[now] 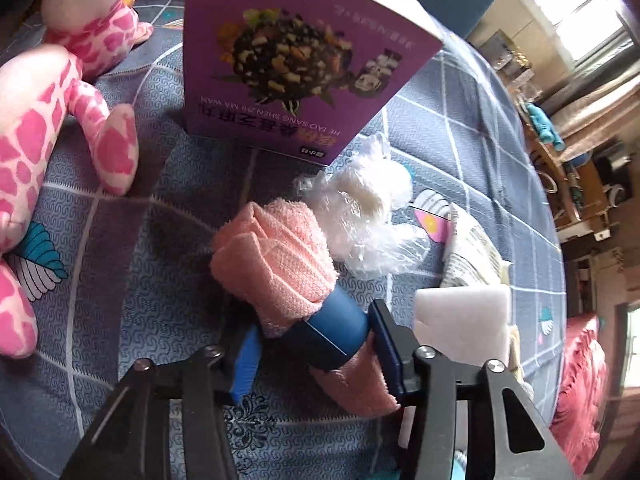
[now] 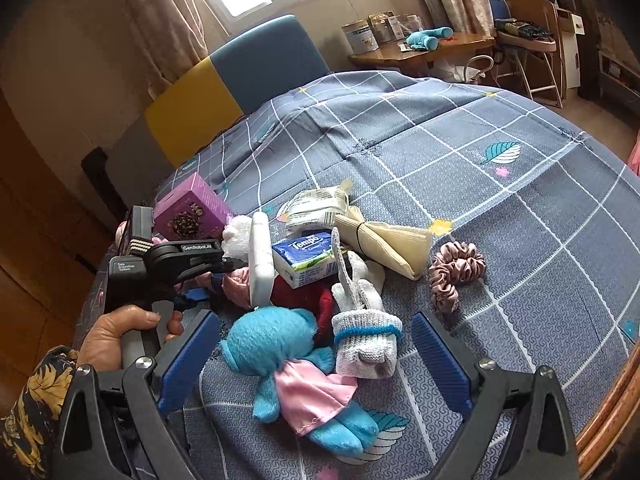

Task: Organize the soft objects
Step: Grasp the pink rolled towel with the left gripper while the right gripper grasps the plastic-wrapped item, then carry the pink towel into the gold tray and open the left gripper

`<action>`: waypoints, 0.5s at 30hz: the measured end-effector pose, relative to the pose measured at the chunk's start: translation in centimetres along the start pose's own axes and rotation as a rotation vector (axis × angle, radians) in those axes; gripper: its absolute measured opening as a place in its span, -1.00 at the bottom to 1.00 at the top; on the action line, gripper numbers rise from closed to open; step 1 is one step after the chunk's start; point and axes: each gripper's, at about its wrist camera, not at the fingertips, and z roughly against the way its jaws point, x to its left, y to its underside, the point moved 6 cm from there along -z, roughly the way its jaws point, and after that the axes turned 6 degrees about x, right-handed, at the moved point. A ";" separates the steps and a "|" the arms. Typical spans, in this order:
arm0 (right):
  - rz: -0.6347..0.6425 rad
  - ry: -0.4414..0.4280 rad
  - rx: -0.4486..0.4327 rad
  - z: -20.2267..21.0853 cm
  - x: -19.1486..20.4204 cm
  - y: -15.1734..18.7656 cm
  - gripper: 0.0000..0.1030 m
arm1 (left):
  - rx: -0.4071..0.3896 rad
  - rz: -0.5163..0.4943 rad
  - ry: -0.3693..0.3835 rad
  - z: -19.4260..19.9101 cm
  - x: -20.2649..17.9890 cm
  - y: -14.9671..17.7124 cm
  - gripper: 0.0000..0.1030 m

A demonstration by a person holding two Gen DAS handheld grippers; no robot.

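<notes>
Soft objects lie in a loose heap on the bed (image 2: 460, 152), on its blue-grey checked cover, and I take the step in hand to be the pickup of one of them: the rolled peach towel (image 1: 276, 256) with its dark blue band (image 1: 332, 336).

Largest first. A pink spotted giraffe plush (image 1: 48, 120) sprawls along the left of my left wrist view, well apart from the roll. A purple box (image 1: 296, 60) stands just beyond the roll, on the far side of it. The roll itself lies flat on the cover. Its long axis runs diagonally in that view, the banded end toward the gripper at lower right and the fluffy folded end pointing up-left at the box. A white plush in crinkled plastic (image 1: 360, 208) touches its upper right side, and a white foam block (image 1: 464, 320) sits just to the right.

My left gripper (image 1: 316, 356) has its jaws drawn narrow across the banded end, the blue pads (image 1: 246, 364) at either side of the roll; I judge it gripped. My right gripper (image 2: 316, 364) hangs wide open over a blue plush doll (image 2: 288, 364) and a grey knitted glove (image 2: 364, 344), holding nothing.

Next, I think, comes a straight lift, clearing the wrapped plush and the foam without dragging them.
</notes>
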 end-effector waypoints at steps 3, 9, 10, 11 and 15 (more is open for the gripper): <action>0.006 0.003 -0.006 0.2 0.1 0.0 0.84 | -0.047 -0.064 -0.006 2.3 1.2 1.0 -0.03; 0.044 -0.010 0.043 -0.4 0.9 0.2 0.67 | -0.089 -0.176 -0.021 6.6 5.0 4.3 -0.03; 0.062 -0.009 0.055 -0.7 1.2 0.3 0.63 | -0.098 -0.192 -0.027 7.2 5.5 4.8 -0.03; 0.078 -0.012 0.071 -0.9 1.7 0.3 0.57 | -0.107 -0.214 -0.033 7.8 6.3 5.6 -0.03; 0.147 -0.045 0.117 -2.4 4.8 -0.6 0.44 | -0.129 -0.266 -0.035 9.4 7.9 8.0 -0.03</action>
